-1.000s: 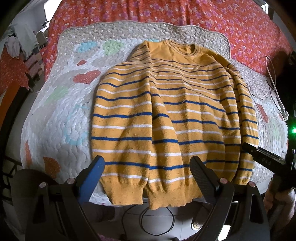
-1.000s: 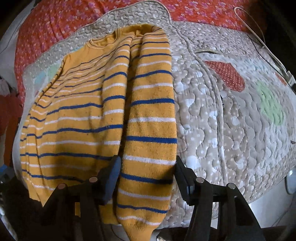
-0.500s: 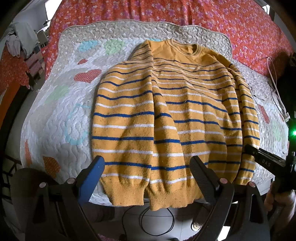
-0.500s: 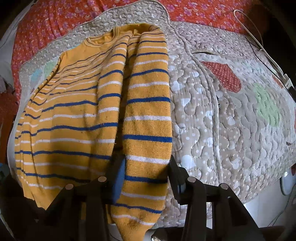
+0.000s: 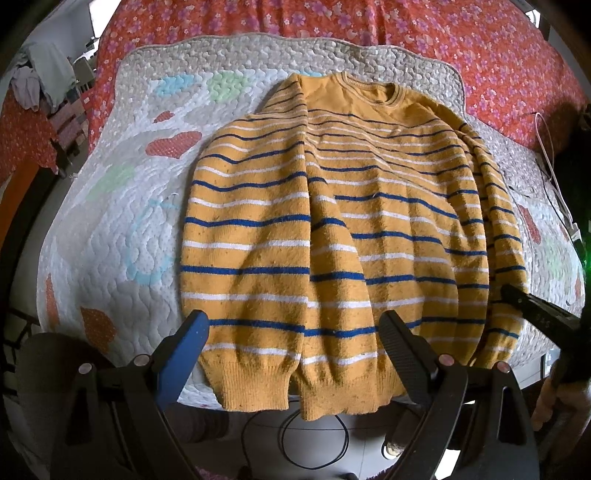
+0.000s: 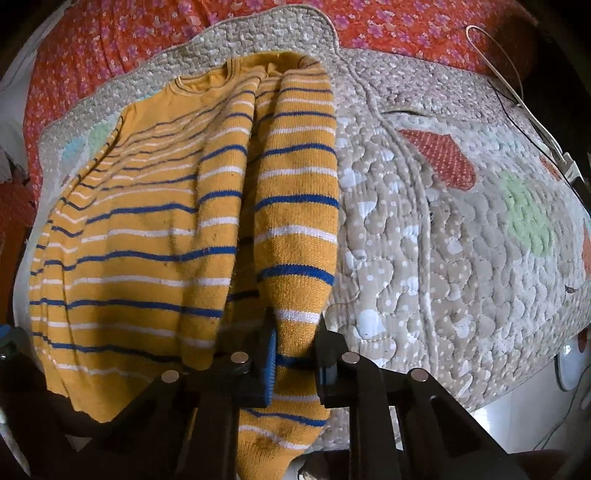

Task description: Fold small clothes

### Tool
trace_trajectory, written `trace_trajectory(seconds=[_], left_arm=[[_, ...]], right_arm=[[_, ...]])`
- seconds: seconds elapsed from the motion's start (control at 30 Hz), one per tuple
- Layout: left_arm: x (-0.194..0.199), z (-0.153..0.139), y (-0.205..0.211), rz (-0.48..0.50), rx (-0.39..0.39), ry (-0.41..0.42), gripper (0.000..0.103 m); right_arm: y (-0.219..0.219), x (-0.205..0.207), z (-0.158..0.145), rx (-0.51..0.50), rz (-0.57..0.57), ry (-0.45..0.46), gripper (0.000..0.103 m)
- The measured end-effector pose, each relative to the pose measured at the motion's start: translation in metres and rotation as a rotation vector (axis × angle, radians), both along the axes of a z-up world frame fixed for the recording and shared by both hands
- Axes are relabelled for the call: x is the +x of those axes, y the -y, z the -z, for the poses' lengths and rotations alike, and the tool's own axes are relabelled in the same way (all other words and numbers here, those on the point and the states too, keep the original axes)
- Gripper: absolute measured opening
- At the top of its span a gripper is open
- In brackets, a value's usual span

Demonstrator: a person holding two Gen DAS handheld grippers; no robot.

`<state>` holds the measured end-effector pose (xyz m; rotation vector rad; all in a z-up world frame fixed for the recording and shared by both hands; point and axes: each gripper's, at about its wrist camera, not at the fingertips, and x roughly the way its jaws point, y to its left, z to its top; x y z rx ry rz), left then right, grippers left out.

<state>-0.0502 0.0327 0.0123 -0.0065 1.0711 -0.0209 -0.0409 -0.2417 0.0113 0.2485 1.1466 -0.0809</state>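
Note:
A mustard sweater (image 5: pixel 388 221) with blue and white stripes lies flat on the quilt, neck away from me, its left sleeve folded across the body. My left gripper (image 5: pixel 291 343) hovers open over the hem, touching nothing. In the right wrist view the sweater (image 6: pixel 140 240) fills the left side and its right sleeve (image 6: pixel 295 229) runs down its near edge. My right gripper (image 6: pixel 295 354) is closing, and its pads pinch the bunched sleeve near the cuff. That gripper's finger (image 5: pixel 535 314) also shows at the sweater's right edge in the left wrist view.
The padded quilt (image 5: pixel 110 221) covers a bed with a red floral spread (image 5: pixel 406 33). A white cable (image 6: pixel 517 92) lies along the quilt's right side. A black cord (image 5: pixel 314 435) loops on the floor below the hem. A hand (image 5: pixel 554 402) holds the right gripper.
The right gripper's jaws have drawn together from a wide stance either side of the sleeve until they squeeze it. The left gripper has stayed still and open.

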Motion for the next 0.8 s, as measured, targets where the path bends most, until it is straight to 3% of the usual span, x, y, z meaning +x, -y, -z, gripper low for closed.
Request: trace_trajectory(seconds=[0.13, 0.23, 0.43, 0.57, 0.63, 0.67, 0.73, 0.8], left_arm=[[0.003, 0.004, -0.004, -0.009, -0.008, -0.008, 0.093], [0.007, 0.006, -0.007, -0.016, -0.024, -0.017, 0.093], [0.01, 0.009, -0.008, -0.01, -0.047, -0.026, 0.093], [0.011, 0.012, -0.009, -0.012, -0.058, -0.036, 0.093], [0.012, 0.013, -0.011, -0.018, -0.063, -0.039, 0.093], [0.012, 0.013, -0.012, -0.021, -0.064, -0.04, 0.093], [0.012, 0.014, -0.015, -0.026, -0.065, -0.042, 0.093], [0.014, 0.017, -0.017, -0.029, -0.068, -0.049, 0.093]], right_arm=[[0.017, 0.002, -0.026, -0.003, 0.014, 0.036, 0.015], [0.041, 0.012, -0.046, -0.07, 0.041, 0.047, 0.014], [0.11, 0.062, -0.073, -0.349, 0.137, 0.044, 0.014], [0.164, 0.102, -0.055, -0.586, 0.283, -0.048, 0.016], [0.202, 0.106, -0.043, -0.588, 0.43, -0.116, 0.021], [0.216, 0.103, -0.04, -0.564, 0.502, -0.131, 0.031], [0.235, 0.086, -0.04, -0.468, 0.628, -0.104, 0.047], [0.243, 0.068, -0.042, -0.391, 0.703, -0.03, 0.05]])
